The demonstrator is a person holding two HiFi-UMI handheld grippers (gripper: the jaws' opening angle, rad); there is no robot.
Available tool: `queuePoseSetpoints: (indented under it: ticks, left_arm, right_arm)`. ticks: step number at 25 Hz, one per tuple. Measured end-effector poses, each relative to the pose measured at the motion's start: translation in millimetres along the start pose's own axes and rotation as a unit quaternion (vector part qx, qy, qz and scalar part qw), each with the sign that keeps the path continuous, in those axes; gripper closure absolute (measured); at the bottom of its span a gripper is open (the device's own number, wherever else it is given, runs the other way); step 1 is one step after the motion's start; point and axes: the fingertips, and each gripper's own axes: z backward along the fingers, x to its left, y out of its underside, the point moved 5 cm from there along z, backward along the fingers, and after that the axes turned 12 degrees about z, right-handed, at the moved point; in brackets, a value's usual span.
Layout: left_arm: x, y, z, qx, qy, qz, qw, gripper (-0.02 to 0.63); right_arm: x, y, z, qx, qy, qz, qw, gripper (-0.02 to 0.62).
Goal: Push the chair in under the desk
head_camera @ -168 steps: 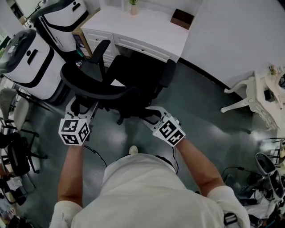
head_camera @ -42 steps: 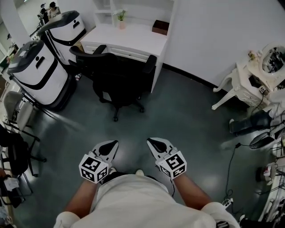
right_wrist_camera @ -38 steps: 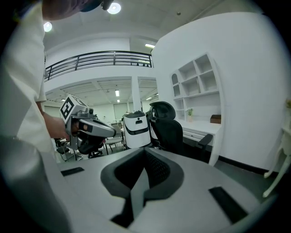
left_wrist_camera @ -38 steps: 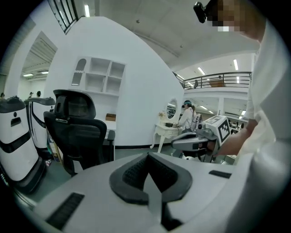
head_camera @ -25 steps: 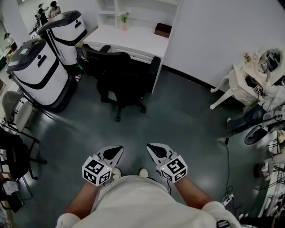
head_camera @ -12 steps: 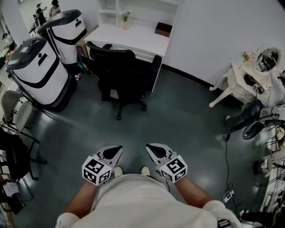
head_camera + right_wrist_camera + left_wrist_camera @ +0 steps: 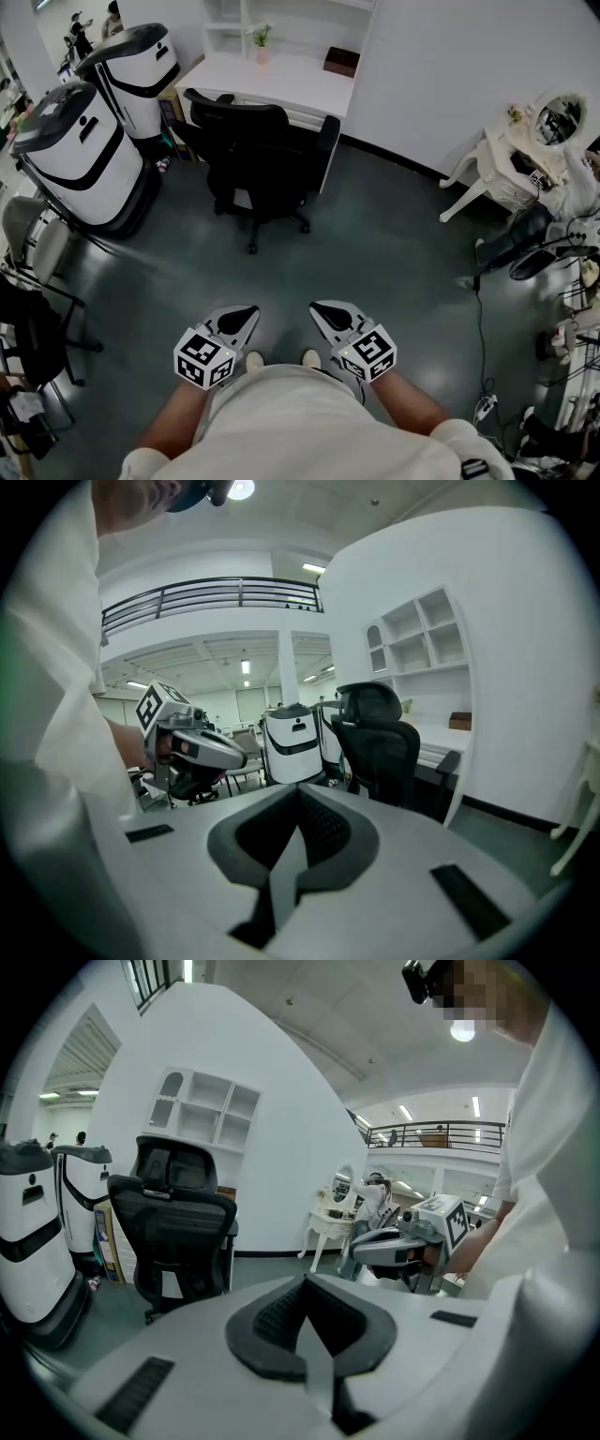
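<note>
The black office chair (image 7: 258, 150) stands tucked against the white desk (image 7: 281, 80) at the top of the head view, its seat under the desktop. It also shows in the left gripper view as the chair (image 7: 178, 1232) and in the right gripper view as the chair (image 7: 384, 747). My left gripper (image 7: 239, 317) and right gripper (image 7: 323, 314) are held close to my body, far back from the chair. Both are shut and hold nothing.
Two large white and black machines (image 7: 80, 141) stand left of the desk. A small plant (image 7: 260, 42) and a dark box (image 7: 339, 62) sit on the desktop. A white ornate table (image 7: 511, 169) stands at the right, with cables on the floor (image 7: 483, 319). A grey chair (image 7: 33, 234) is at the left edge.
Between the earliest frame and now, both grippers came off the chair and I stepped well back from it. Over the last second almost nothing moved.
</note>
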Motion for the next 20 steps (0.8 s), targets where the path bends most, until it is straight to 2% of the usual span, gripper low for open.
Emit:
queuePoseSetpoints:
  ticks: [20]
  left_arm:
    - [36.6, 7.0, 28.5, -0.008, 0.006, 0.011, 0.9999, 0.611]
  right_arm:
    - [27.2, -8.3, -34.0, 0.014, -0.001, 0.011, 1.000, 0.592]
